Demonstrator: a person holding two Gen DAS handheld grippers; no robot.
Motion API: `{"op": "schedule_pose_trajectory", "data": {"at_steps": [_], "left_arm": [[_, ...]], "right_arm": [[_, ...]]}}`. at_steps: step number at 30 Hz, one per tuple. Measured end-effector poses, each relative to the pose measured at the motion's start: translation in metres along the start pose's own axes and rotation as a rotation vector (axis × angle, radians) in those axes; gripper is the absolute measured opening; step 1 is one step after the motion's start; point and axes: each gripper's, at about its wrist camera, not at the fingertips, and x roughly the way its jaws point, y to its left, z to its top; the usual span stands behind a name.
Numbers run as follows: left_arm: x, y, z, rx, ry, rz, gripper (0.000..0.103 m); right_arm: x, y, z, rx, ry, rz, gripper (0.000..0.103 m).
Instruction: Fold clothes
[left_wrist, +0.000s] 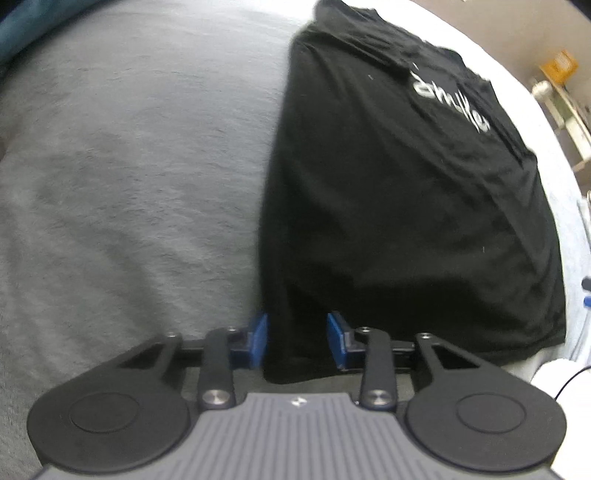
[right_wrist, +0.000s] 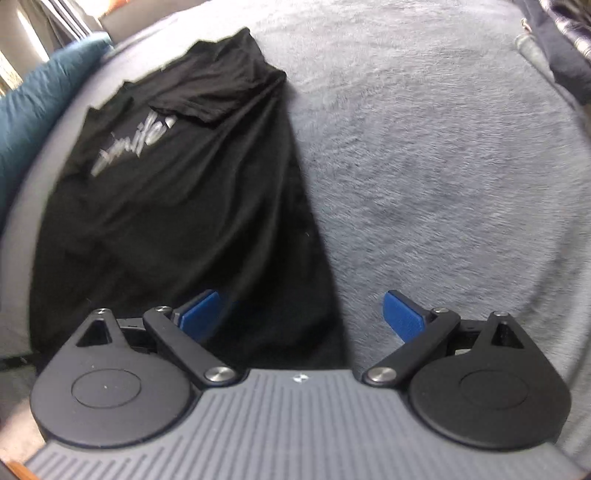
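A black T-shirt (left_wrist: 399, 206) with white lettering lies flat on a grey blanket (left_wrist: 129, 184), its sides folded in to a long narrow shape. In the right wrist view the T-shirt (right_wrist: 177, 221) has a sleeve (right_wrist: 207, 99) folded over part of the lettering. My left gripper (left_wrist: 297, 338) is open at the shirt's near left corner, and the hem lies between its blue pads (left_wrist: 258, 339). My right gripper (right_wrist: 301, 314) stands wide open over the near right corner. Its left pad (right_wrist: 201, 314) is above the cloth and its right pad is above the blanket (right_wrist: 443, 184).
A blue cushion (right_wrist: 33, 122) lies beyond the shirt's far side. Plaid and dark clothes (right_wrist: 565, 33) sit at the blanket's far right corner. The white bed edge (left_wrist: 554, 155) runs along the shirt, with floor and a yellow object (left_wrist: 559, 62) past it.
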Motion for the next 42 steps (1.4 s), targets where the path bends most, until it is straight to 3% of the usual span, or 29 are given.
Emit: {"op": "schedule_pose_trajectory", "data": {"at_steps": [4, 8, 13, 18, 22, 27, 32, 39, 42], "left_arm": [[-0.004, 0.007, -0.001, -0.047, -0.035, -0.007, 0.038], [0.006, 0.006, -0.003, -0.031, 0.006, -0.021, 0.04], [0.008, -0.001, -0.009, -0.008, 0.033, -0.028, 0.04], [0.014, 0.002, -0.013, -0.038, 0.058, -0.033, 0.033], [0.016, 0.0, -0.013, -0.022, 0.072, 0.003, 0.029], [0.018, -0.009, -0.013, 0.036, 0.092, 0.033, 0.016], [0.022, -0.01, -0.014, 0.028, 0.098, 0.026, 0.018], [0.025, -0.012, -0.011, 0.043, 0.099, 0.028, 0.016], [0.025, -0.007, -0.01, 0.025, 0.105, 0.006, 0.022]], "right_arm": [[0.003, -0.01, 0.007, 0.063, -0.01, 0.083, 0.094], [0.016, -0.036, 0.017, 0.181, 0.002, 0.169, 0.084], [0.046, -0.065, 0.009, 0.298, 0.152, 0.276, 0.079], [0.044, -0.08, -0.011, 0.355, 0.206, 0.355, 0.072], [0.046, -0.087, -0.023, 0.384, 0.264, 0.372, 0.052], [0.05, -0.09, -0.035, 0.434, 0.304, 0.382, 0.031], [0.058, -0.083, -0.05, 0.442, 0.358, 0.407, 0.026], [0.058, -0.087, -0.058, 0.513, 0.333, 0.423, 0.026], [0.051, -0.088, -0.058, 0.511, 0.311, 0.414, 0.027]]}}
